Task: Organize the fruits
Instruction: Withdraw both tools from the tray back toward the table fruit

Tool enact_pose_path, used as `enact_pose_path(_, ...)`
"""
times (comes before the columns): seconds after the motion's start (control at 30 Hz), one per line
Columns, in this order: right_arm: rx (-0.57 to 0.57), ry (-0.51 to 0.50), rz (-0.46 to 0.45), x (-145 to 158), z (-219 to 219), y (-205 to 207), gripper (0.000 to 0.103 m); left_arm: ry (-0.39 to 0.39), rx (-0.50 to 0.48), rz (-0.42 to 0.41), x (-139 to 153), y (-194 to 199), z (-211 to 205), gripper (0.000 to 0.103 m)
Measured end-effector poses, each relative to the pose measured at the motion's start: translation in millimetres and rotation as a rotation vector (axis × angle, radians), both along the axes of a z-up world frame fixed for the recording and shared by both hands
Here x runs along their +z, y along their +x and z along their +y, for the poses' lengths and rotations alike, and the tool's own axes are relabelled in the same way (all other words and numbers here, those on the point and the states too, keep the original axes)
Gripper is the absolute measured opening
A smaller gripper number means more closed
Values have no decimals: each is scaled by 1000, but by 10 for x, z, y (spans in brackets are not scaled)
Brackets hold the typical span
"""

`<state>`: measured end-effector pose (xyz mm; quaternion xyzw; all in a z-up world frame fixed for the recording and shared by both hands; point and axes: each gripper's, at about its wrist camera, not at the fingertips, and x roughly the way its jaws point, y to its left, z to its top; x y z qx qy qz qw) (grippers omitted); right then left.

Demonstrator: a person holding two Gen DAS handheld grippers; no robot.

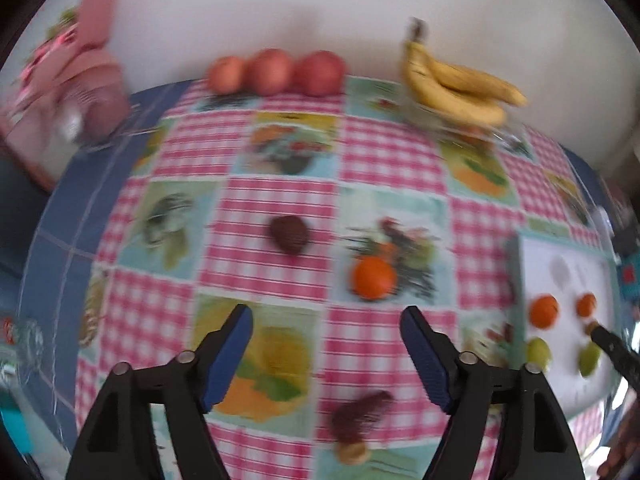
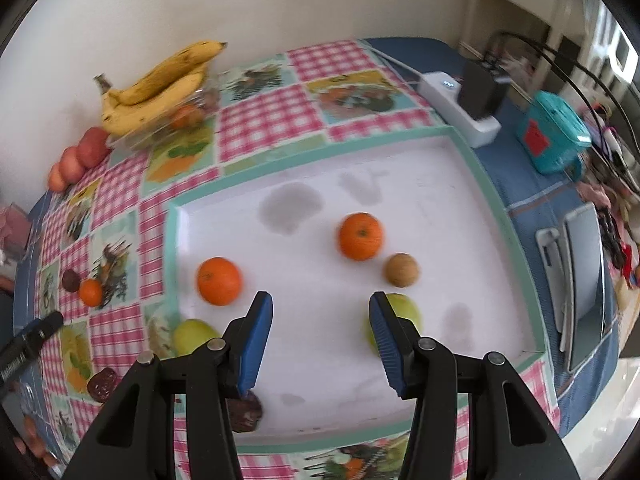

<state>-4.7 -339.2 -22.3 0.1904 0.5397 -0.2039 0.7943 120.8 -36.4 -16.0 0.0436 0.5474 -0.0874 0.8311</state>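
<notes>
We see soft, even daylight in both views, bright enough to wash the wall (image 1: pixel 260 4) nearly white. The left wrist picture is smeared with motion blur; the bananas (image 1: pixel 456 80) lose their edges. The right wrist view is sharper. Faint grey shadows mark the tray (image 2: pixel 400 184). Fisheye bending curves the rims, with dark corners.

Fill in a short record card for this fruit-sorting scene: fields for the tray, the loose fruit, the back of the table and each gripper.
tray: white tray with green rim, holding two oranges, two green fruits, a small brown round fruit, a dark fruit at the near edge
loose on tablecloth: one orange, dark fruits
back of table: three apples, banana bunch
left gripper: open, empty
right gripper: open, empty, over the tray
</notes>
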Motion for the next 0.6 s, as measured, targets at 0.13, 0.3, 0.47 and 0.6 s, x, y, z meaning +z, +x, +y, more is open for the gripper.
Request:
enact_pose_path(0.13,44,-23,-7,22,195,118,65,23,65,-28,39,56,287,84)
enact_pose_path(0.3,108,-65,-5,42,428,256,74,44,146,-44,27,118,616,87)
enact_pose_path(0.47,139,-67,-10,4,607,363,82,51,193,-58,13,151,890,103)
enact_pose_path(0.6,153,-63,-20,-10,726,428,85,12,219,-56,-4,182,1028,103)
